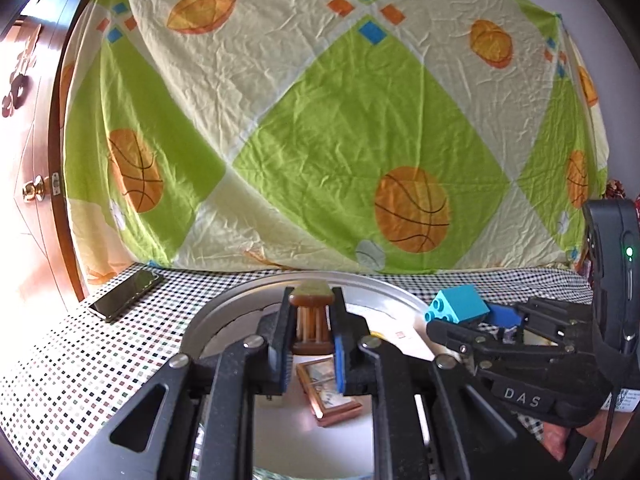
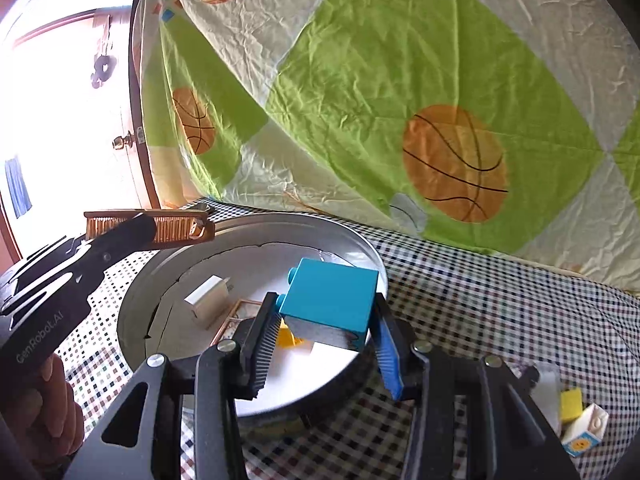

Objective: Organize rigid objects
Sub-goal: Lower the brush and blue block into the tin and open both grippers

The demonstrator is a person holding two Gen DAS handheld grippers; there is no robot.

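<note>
Grippers hovered over the round tray (image 2: 132,304) — left gripper (image 1: 311,322) clamped a wooden comb (image 2: 160,226), right gripper (image 2: 326,332) a blue block (image 2: 332,296) — either could slip and bounce out.

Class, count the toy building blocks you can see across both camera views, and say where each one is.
3. A blue block is held in the right gripper above the round tray; a yellow block and a white block lie on the checked cloth at right. Others may be hidden.

Sheet (image 1: 320,120): green and cream, basketball print, hung upright beyond the jaws.
Phone (image 1: 126,294): dark, flat on checked cloth (image 1: 80,360), far left of jaws.
Door (image 1: 28,160): brown wood, brass knob (image 1: 34,189), left.
</note>
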